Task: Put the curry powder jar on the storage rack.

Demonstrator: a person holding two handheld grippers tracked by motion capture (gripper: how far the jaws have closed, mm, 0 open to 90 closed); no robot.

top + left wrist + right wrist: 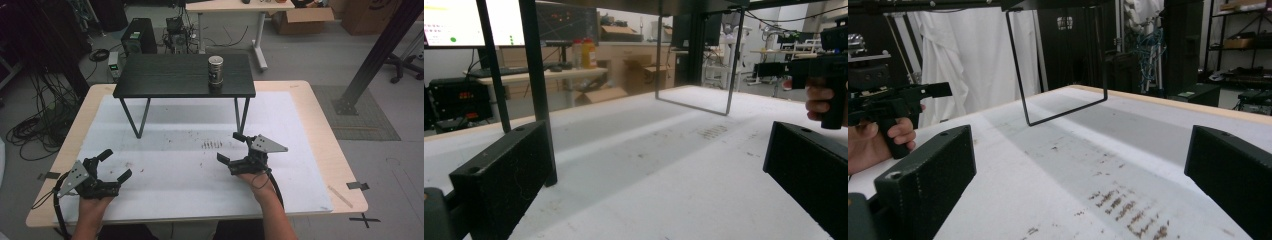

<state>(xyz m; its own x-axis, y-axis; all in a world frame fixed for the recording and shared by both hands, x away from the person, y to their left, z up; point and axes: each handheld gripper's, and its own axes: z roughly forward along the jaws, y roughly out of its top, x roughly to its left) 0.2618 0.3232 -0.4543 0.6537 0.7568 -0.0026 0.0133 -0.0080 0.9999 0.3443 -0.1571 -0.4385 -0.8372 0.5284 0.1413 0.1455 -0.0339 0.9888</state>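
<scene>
Both tools [234, 147] open, can [215, 71] well beyond

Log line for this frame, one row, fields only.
left gripper: open, empty, low over white mat | right gripper: open, empty, over mat | can: upright on black shelf, untouched

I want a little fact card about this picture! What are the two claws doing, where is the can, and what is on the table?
left gripper: open, holding nothing, low over the white mat
right gripper: open, holding nothing, low over the white mat
can: standing upright on the small black table, far from both grippers
small black table: stands on the white mat, thin metal legs
white mat: covers the big table, has brown smudges near the middle
</scene>
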